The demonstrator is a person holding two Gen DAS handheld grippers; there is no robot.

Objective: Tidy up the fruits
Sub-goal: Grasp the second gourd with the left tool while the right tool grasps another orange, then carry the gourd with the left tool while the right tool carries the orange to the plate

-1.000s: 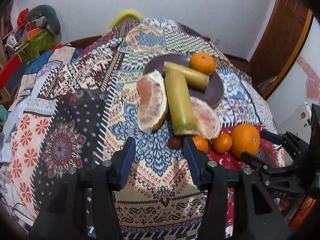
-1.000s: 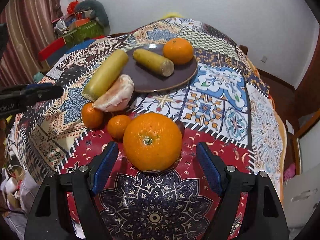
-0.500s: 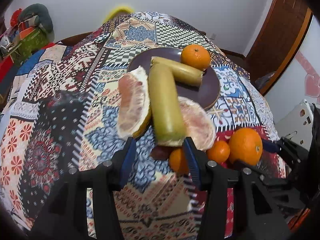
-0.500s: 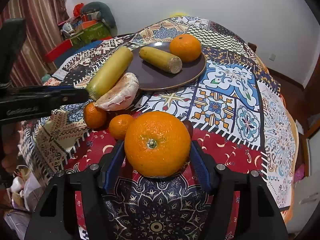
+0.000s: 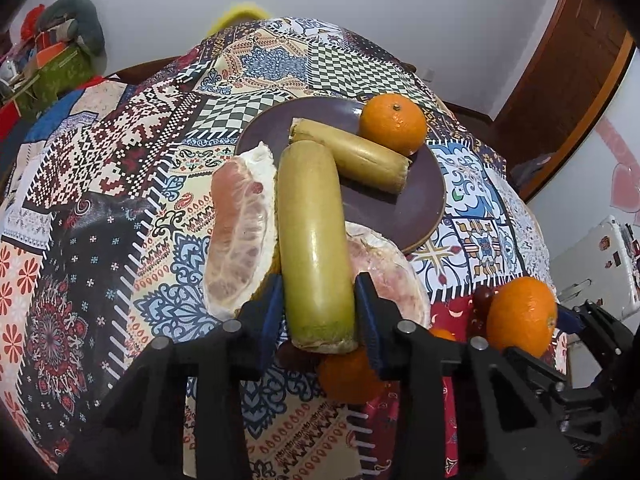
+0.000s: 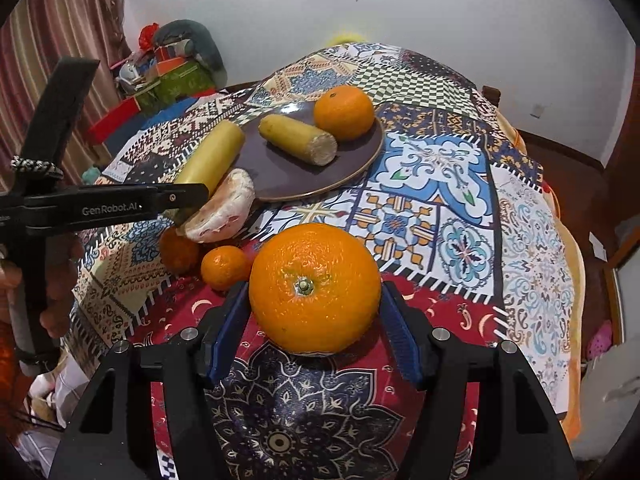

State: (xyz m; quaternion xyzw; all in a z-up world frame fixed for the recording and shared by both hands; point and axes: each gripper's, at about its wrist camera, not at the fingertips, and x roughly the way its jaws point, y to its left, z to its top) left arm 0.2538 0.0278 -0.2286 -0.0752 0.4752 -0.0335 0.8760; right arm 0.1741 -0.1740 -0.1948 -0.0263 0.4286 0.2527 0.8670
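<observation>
— Two grippers working? Left gripper [image 5: 318, 308] is clamping the sugarcane stick [image 5: 312, 240] beside the plate [image 5: 424, 204]; right gripper [image 6: 314, 320] is squeezing the big orange [image 6: 315, 288] near it.
— Next, probably: lifting both onto that plate.

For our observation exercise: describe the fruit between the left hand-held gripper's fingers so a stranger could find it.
Start at the dark plate on the patterned cloth. Leaning on its near rim is a long yellow-green cane piece, flanked by two pomelo wedges. It is longer than the piece lying on the plate.

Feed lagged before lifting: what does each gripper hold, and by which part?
Left gripper clamps the long sugarcane piece at its near cut end; right gripper grips the big orange across its middle.
</observation>
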